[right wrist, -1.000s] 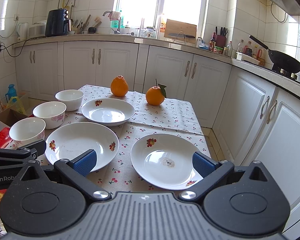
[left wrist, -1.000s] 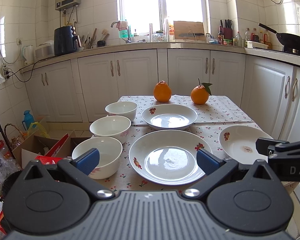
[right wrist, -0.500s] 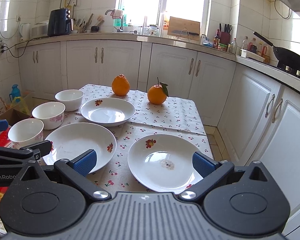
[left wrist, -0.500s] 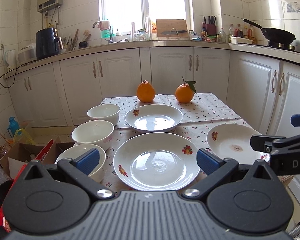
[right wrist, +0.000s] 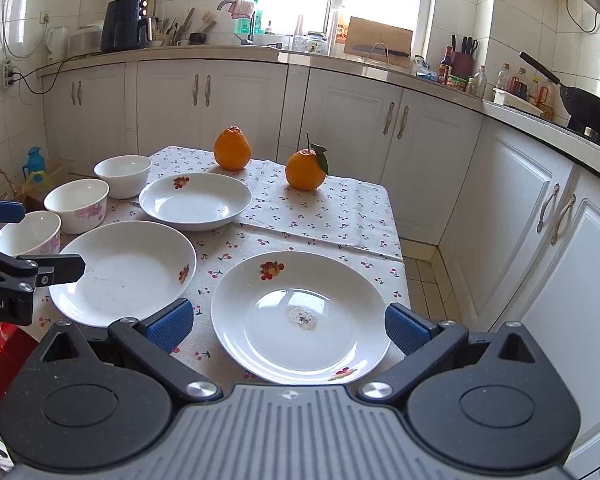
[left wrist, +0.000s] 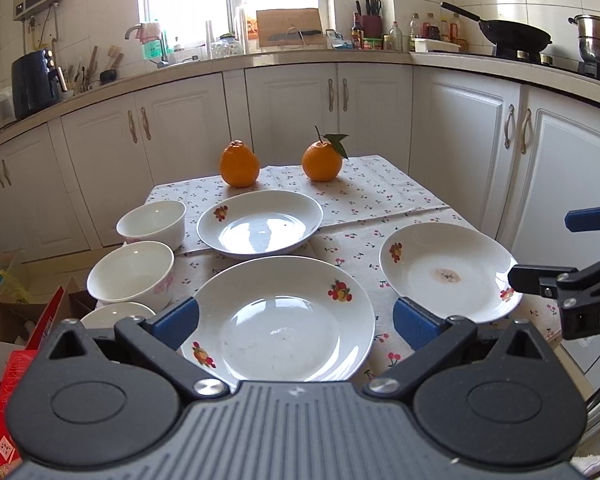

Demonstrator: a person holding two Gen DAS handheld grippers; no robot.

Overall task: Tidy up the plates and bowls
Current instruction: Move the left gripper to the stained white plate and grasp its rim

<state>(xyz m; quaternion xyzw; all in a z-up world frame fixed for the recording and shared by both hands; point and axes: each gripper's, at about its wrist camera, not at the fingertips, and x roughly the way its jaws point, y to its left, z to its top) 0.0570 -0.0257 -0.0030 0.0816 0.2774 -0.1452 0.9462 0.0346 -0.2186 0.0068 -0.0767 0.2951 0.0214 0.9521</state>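
Three white plates with fruit prints lie on the cherry-print tablecloth: a near-left plate (left wrist: pixel 278 320) (right wrist: pixel 124 272), a far plate (left wrist: pixel 260 228) (right wrist: pixel 196 200) and a right plate (left wrist: pixel 448 272) (right wrist: pixel 300 316). Three white bowls stand in a row on the left: far (left wrist: pixel 152 224) (right wrist: pixel 122 174), middle (left wrist: pixel 130 274) (right wrist: pixel 78 204) and near (left wrist: pixel 116 314) (right wrist: pixel 28 232). My left gripper (left wrist: pixel 296 324) is open above the near-left plate. My right gripper (right wrist: pixel 290 326) is open above the right plate. Both are empty.
Two oranges (left wrist: pixel 240 164) (left wrist: pixel 322 160) sit at the table's far end. White cabinets (left wrist: pixel 292 108) and a cluttered counter run behind and to the right. Boxes and a red bag (left wrist: pixel 8 392) lie on the floor at the left.
Both grippers have moved forward and lower toward the table, so the plates look larger. The left view has swung right. Nothing was grasped.
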